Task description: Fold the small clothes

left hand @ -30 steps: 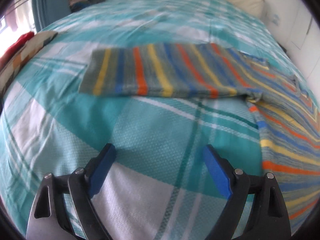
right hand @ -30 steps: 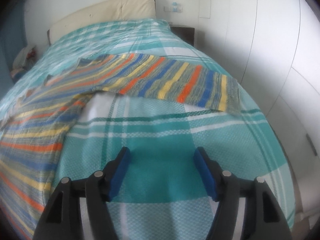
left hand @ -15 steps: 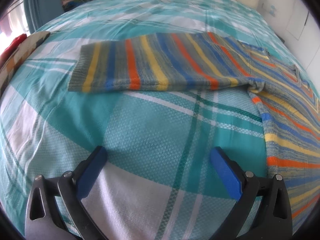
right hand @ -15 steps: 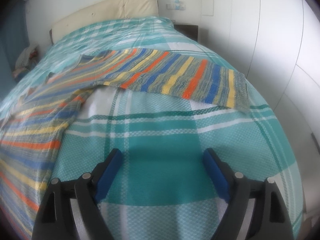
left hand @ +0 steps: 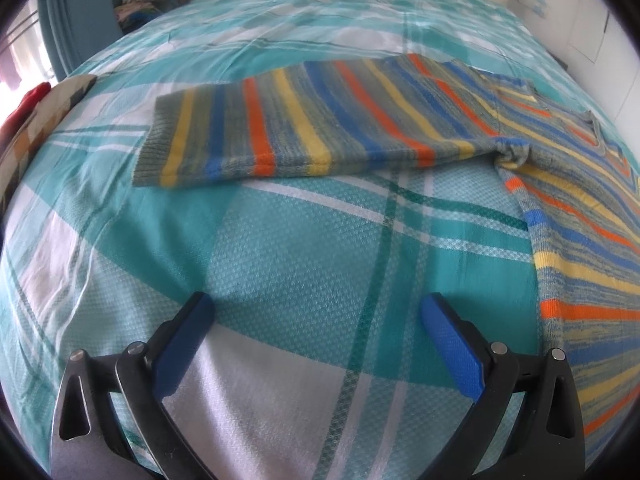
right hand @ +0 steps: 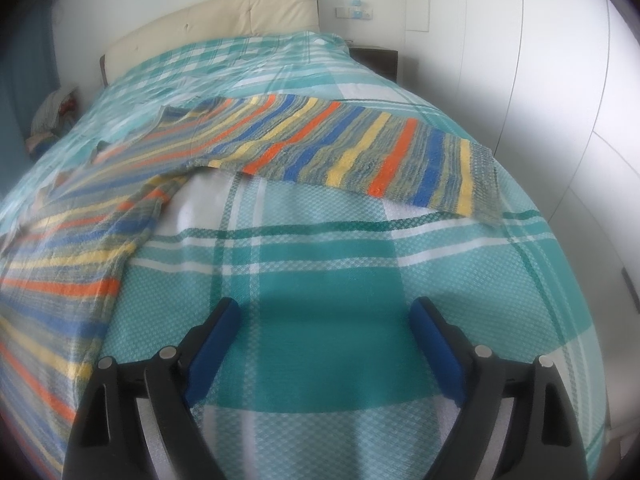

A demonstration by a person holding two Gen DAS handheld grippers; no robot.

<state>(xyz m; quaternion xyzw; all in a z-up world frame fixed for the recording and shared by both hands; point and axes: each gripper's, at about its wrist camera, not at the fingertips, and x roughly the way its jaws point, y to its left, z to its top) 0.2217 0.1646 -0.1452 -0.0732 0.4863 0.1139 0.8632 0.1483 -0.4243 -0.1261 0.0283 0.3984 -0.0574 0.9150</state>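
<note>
Left gripper (left hand: 316,320) & right gripper (right hand: 324,324) both spread wide, empty, striped sweater (left hand: 320,128) ahead, apart.

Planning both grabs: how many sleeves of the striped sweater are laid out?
2: the striped knit sweater's left sleeve lies ahead of the left claw; its right sleeve ahead of the right claw.

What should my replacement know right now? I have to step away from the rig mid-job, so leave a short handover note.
Left tongs: open, empty, above the bedspread, short of the left sleeve.
Right tongs: open, empty, above the bedspread, short of the right sleeve.
Striped sweater: spread flat on the bed, both sleeves stretched out sideways, body between the two tongs.
Done: sweater laid out; no fold visible.
Left: grip each sleeve and fold it in over the body, then fold the body.
</note>
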